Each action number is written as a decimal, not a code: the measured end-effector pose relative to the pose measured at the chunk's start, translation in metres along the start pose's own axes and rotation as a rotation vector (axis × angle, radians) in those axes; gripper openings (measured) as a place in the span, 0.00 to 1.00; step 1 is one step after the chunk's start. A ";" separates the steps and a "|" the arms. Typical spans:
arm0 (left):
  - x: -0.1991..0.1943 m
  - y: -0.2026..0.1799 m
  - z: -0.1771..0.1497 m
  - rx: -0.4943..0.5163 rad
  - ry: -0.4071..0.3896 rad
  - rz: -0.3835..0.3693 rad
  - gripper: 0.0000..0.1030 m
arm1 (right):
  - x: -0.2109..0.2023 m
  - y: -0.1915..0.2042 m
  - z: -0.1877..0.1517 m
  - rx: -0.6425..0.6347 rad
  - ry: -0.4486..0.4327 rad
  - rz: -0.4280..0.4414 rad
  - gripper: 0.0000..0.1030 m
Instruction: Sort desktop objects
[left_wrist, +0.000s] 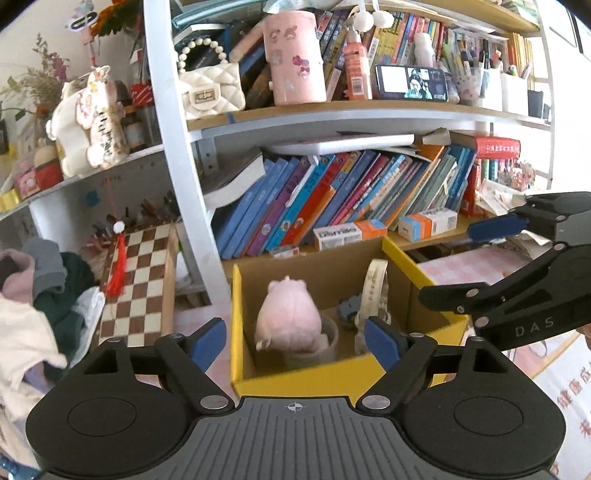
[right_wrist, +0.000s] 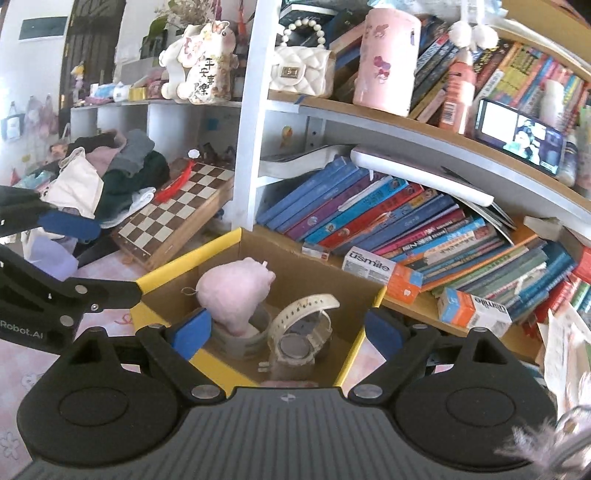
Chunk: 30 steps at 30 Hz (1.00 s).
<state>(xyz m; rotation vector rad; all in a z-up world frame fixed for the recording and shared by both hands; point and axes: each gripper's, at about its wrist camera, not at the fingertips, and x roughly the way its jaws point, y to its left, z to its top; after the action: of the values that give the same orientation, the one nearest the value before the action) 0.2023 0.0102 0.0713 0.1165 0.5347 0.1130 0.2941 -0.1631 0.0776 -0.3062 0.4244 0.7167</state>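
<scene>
A yellow-rimmed cardboard box (left_wrist: 295, 384) (right_wrist: 173, 269) stands on the desk in front of the bookshelf. Inside it a pink plush toy (left_wrist: 290, 317) (right_wrist: 236, 295) rests on a roll of tape (right_wrist: 240, 341), beside a white wristwatch (left_wrist: 375, 291) (right_wrist: 303, 325). My left gripper (left_wrist: 295, 341) is open and empty, its jaws straddling the box's near side. My right gripper (right_wrist: 286, 332) is open and empty above the box. Each gripper shows at the edge of the other's view: the right (left_wrist: 491, 254), the left (right_wrist: 85, 254).
Leaning books (left_wrist: 332, 199) fill the lower shelf, with small white-and-orange cartons (right_wrist: 380, 269) in front. A chessboard (left_wrist: 136, 284) (right_wrist: 177, 210) and a pile of clothes (left_wrist: 44, 295) lie to the left. A phone (left_wrist: 410, 83) and a pink cylinder (left_wrist: 293, 57) stand on the upper shelf.
</scene>
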 end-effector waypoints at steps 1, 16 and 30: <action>-0.003 0.000 -0.004 -0.002 0.003 0.002 0.83 | -0.003 0.003 -0.004 0.006 0.000 -0.008 0.89; -0.061 0.010 -0.071 -0.070 0.046 -0.026 0.87 | -0.076 0.072 -0.070 0.096 0.052 -0.163 0.91; -0.124 0.000 -0.127 -0.065 0.086 -0.052 0.89 | -0.142 0.140 -0.118 0.144 0.096 -0.208 0.93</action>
<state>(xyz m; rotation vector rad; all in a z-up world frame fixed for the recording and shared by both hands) 0.0312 0.0036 0.0249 0.0348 0.6187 0.0849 0.0698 -0.1915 0.0245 -0.2456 0.5241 0.4669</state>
